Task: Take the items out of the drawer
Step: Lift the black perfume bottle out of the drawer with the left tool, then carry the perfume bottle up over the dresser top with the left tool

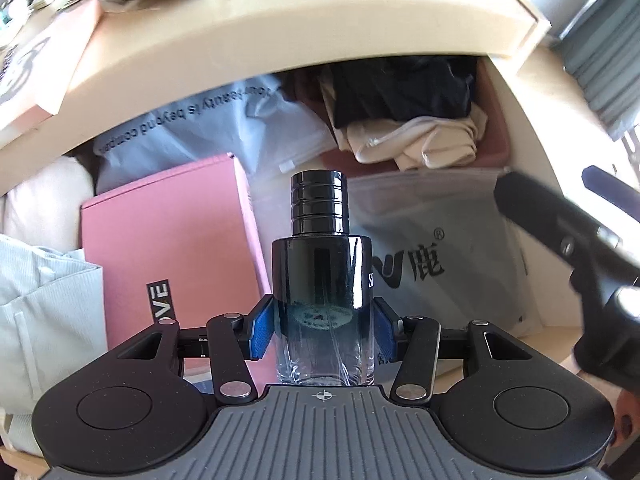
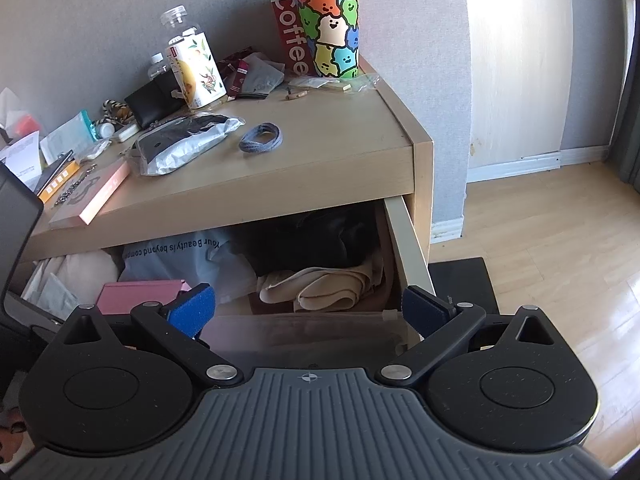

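Left wrist view: I'm seeing a pink box and grey printed bags crowding the open drawer under the bench. My left gripper is clamping the dark perfume bottle upright between its fingers, above the drawer. My right gripper is hanging wide apart, holding nothing.

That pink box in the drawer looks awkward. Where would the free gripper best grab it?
Probably by its raised top edge, coming down from above. The pink box stands on edge, wedged between the clothes and the grey bag, so only that thin rim is exposed. The right gripper is open and free; the left gripper is shut on the perfume bottle.
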